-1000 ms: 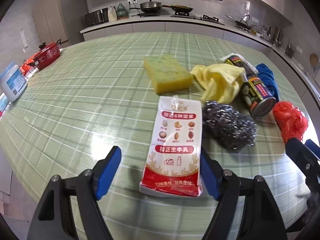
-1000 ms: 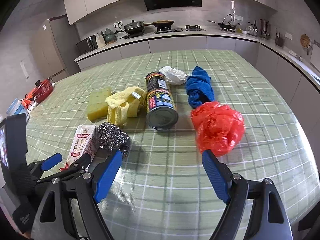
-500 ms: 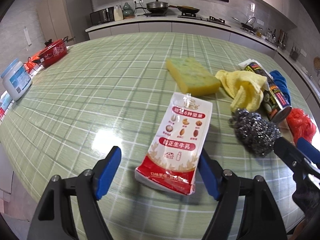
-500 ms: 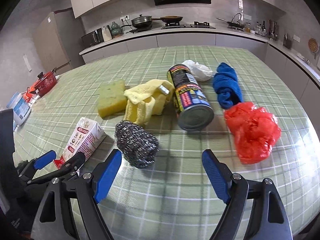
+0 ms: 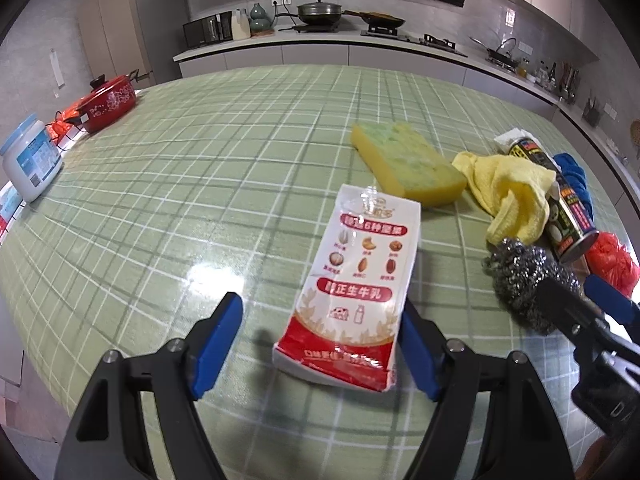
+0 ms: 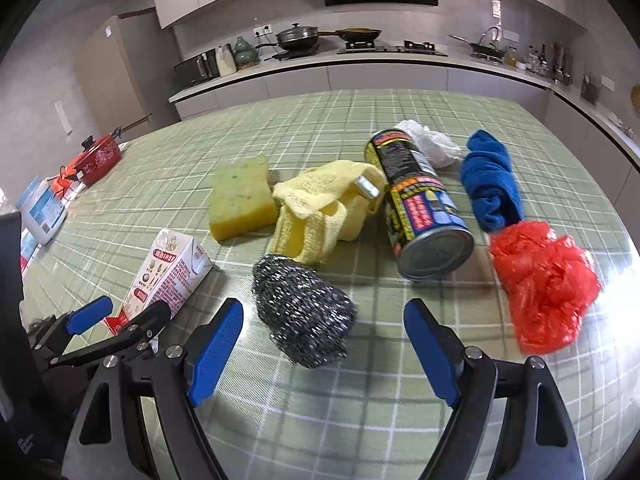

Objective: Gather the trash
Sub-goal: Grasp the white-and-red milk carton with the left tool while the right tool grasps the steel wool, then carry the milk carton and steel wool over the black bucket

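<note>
Left wrist view: our left gripper point(image 5: 320, 344) has its fingers spread wide, nothing clamped. The milk carton point(image 5: 354, 292) lies flat on the green checked table point(image 5: 200, 184), its near red end sitting between the two blue pads. It lies close against the right pad point(image 5: 418, 350); we can't tell if they actually touch. Clear gap to the left pad point(image 5: 216, 344).

Ahead of the fingers and to the right: yellow sponge point(image 5: 408, 168), then the yellow cloth point(image 5: 510, 196), steel wool scourer point(image 5: 524, 276) and the printed can point(image 5: 560, 204) on its side. Red plastic bag point(image 5: 612, 260) at the far right edge, partly hidden behind our right gripper's fingers point(image 5: 612, 304).

Far left of the fingers, at the table edge: white jar point(image 5: 30, 164) and red pot point(image 5: 108, 102).

Right wrist view: right gripper point(image 6: 324, 350) is also wide open and empty. The scourer point(image 6: 304, 308) sits just ahead of the gap between the pads, nearer the left pad point(image 6: 216, 346), not touching either one. The can point(image 6: 420, 208) lies beyond the right pad, base end toward us. Red bag point(image 6: 548, 280) is out to the right of the right finger, blue cloth point(image 6: 490, 180) beyond it, crumpled white plastic point(image 6: 430, 142) behind the can. Yellow cloth point(image 6: 326, 208) and sponge point(image 6: 242, 198) sit straight ahead past the scourer, touching each other.

Carton point(image 6: 168, 276) is off to the left of the fingers, with the left gripper point(image 6: 116, 316) straddling its near end.
</note>
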Action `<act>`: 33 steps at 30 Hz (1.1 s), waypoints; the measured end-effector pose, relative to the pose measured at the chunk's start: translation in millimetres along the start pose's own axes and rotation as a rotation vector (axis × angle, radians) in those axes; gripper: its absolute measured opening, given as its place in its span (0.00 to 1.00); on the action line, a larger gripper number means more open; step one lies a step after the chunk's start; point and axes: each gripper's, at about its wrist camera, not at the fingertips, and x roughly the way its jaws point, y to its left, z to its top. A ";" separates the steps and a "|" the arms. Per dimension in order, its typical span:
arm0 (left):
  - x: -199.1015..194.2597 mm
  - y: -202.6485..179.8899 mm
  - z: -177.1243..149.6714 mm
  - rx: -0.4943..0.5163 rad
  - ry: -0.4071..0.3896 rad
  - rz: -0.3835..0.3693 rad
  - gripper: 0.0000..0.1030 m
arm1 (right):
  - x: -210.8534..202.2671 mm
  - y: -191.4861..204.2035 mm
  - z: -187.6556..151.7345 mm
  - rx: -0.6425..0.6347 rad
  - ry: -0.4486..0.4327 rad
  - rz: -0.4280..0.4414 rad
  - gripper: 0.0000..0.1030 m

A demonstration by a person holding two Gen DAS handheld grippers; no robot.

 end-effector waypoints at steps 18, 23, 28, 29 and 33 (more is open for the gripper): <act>10.6 -3.6 5.1 0.016 -0.012 -0.126 0.51 | 28.6 3.4 -2.0 -0.018 0.053 0.038 0.45; -8.7 -7.8 6.0 0.029 -0.062 -0.148 0.50 | 15.4 -4.6 -3.6 0.018 0.037 0.042 0.44; -36.3 -16.8 8.9 0.056 -0.104 -0.210 0.50 | -15.9 -20.1 -2.4 0.077 -0.020 0.030 0.44; -42.0 -21.6 8.7 0.071 -0.109 -0.229 0.50 | -21.6 -22.5 -2.5 0.083 -0.031 0.019 0.44; -58.0 -45.8 3.5 0.123 -0.120 -0.305 0.50 | -52.9 -47.2 -9.7 0.150 -0.070 -0.034 0.44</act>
